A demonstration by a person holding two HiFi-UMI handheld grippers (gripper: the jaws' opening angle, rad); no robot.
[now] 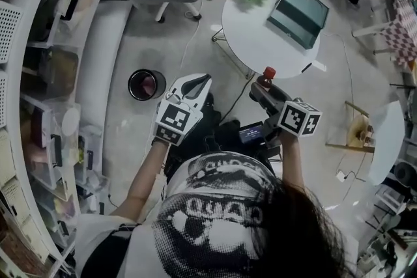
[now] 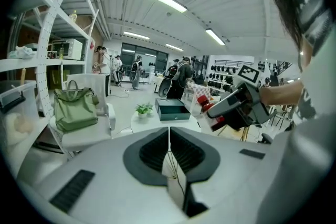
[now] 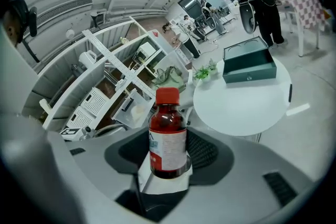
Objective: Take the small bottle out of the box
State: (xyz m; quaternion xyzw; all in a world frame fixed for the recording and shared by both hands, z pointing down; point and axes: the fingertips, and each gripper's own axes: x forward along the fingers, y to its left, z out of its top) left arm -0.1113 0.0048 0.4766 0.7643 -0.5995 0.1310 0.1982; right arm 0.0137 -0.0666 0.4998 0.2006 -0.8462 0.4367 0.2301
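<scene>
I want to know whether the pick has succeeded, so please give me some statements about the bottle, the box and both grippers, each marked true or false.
1. The right gripper is clamped on the small brown bottle with a red cap and white label. True.
2. That bottle lies inside the dark green rectangular box. False: it is out of the box, which sits on the round white table.
3. The left gripper has its jaws together with nothing between them. True.
4. The small green potted plant stands on the floor. False: the plant stands on the table beside the box.
</scene>
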